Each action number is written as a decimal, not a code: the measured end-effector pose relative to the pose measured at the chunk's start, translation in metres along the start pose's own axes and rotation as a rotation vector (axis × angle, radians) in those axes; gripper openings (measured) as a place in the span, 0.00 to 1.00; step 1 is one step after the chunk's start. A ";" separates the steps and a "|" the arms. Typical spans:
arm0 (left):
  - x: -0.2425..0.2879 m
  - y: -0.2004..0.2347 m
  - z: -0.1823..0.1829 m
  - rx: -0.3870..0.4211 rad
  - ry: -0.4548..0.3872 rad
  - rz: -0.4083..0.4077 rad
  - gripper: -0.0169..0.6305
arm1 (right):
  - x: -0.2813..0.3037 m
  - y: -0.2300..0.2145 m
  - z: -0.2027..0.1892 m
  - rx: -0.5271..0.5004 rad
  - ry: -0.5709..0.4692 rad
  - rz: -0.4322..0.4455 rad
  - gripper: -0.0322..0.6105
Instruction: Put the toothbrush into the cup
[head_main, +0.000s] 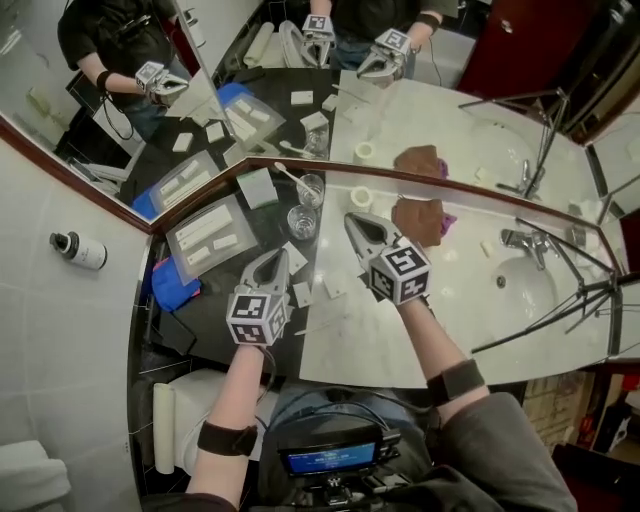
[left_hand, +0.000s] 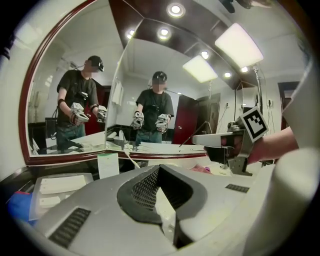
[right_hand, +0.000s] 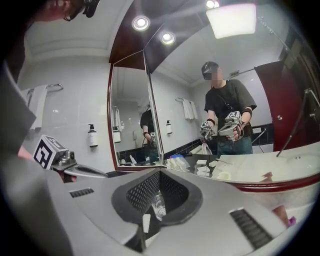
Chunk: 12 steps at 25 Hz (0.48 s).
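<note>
**Left gripper** (head_main: 274, 264): grey two-jaw tool with a marker cube, held over the dark end of the counter. The jaw tips meet and nothing is held. Only pale counter shows through the bowed gap behind the tips.

**Right gripper** (head_main: 354, 222): same make, held over the white marble counter (head_main: 400, 340). The tips are together with nothing clamped. Its own view shows a clear glass through the gap, lying beyond the jaws and not gripped. Which of the two glasses it is cannot be told.

**White toothbrush** (head_main: 290, 179): slim plastic handle, tilted, with the upper end leaning left. The lower end appears to sit in the clear glass cup (head_main: 311, 190) at the mirror corner. That junction is small and runs into its reflection. In the left gripper view the brush's lower part and the cup are hidden behind the tool's body.

**Second clear glass tumbler** (head_main: 302, 221): upright, just in front of the cup and ahead of both sets of tips.

**Brown crumpled cloth** (head_main: 418, 220): lies right of the right gripper. A purple item is mostly covered at its right edge.

**White ring-shaped roll** (head_main: 360, 197): sits near the mirror trim.

**Clear plastic tray** (head_main: 182, 238): holds white packets. A blue soft item (head_main: 172, 287) is partly covered beside it, and its kind is unclear.

**Chrome tap** (head_main: 520, 240) and **white basin** (head_main: 540, 290): crossed by the legs of a black tripod (head_main: 608, 285), which is cut off at the frame edge.

**White pump bottle** (head_main: 80, 250): mounted on the wall tile at left.
</note>
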<state>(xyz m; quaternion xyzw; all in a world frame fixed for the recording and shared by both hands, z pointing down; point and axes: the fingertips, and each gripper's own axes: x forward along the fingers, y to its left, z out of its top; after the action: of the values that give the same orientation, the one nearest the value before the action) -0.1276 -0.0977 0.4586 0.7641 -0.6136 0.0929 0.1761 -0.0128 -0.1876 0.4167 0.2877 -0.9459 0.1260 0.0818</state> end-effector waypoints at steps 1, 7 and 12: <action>-0.004 -0.002 0.001 0.001 -0.003 0.000 0.03 | -0.010 0.001 -0.002 0.005 0.000 -0.007 0.08; -0.035 -0.015 -0.003 0.007 0.001 0.011 0.03 | -0.072 0.000 -0.019 0.071 -0.016 -0.070 0.08; -0.054 -0.027 -0.004 0.024 -0.005 -0.007 0.03 | -0.115 -0.003 -0.035 0.118 -0.021 -0.119 0.08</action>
<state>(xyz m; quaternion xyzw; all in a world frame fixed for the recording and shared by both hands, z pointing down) -0.1139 -0.0425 0.4387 0.7686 -0.6102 0.0977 0.1655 0.0858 -0.1196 0.4241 0.3491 -0.9189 0.1732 0.0622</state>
